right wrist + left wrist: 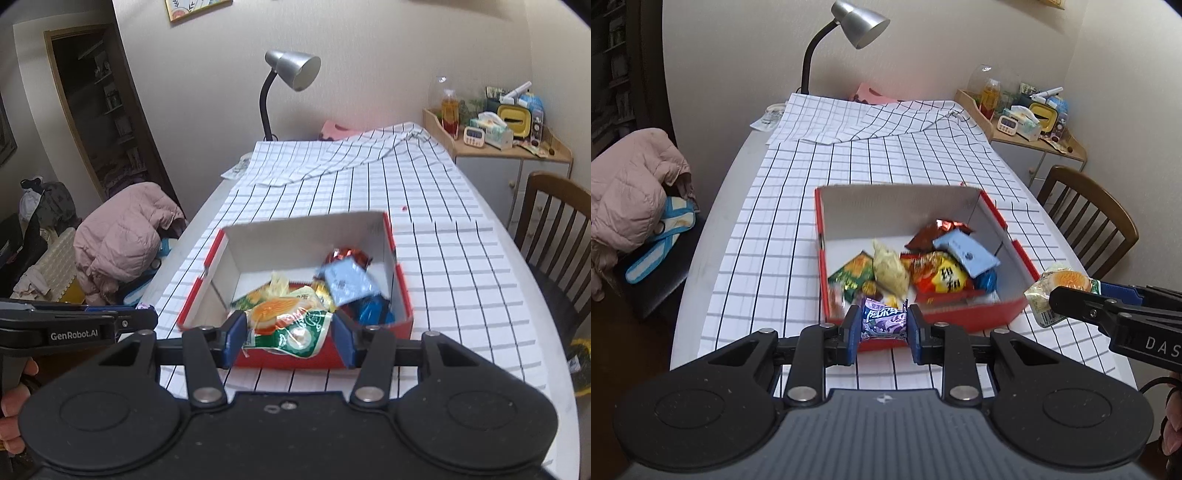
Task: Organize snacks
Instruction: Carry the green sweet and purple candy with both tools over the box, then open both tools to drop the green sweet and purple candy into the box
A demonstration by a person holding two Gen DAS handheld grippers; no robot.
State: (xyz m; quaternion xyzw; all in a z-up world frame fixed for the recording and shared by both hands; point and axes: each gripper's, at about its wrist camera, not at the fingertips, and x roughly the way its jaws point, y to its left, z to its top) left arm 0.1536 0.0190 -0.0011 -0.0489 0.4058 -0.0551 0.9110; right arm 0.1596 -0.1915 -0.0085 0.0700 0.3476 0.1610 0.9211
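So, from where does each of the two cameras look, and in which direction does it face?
Left wrist view: sits on the left tool, facing forward and down over the table at the red box; its pads clamp a purple packet. The right tool enters from the right.
Right wrist view: sits on the right tool, facing the same box; it clamps a green-orange packet. The left tool and a hand show at left.
Shared: box, checked cloth, lamp.

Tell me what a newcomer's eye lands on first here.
The red box heaped with bright snacks, mid-table on the checked cloth. In front of it, the left hand-held gripper clamps a purple packet, and the right hand-held gripper clamps a green-and-orange packet. A silver desk lamp leans over the far end.
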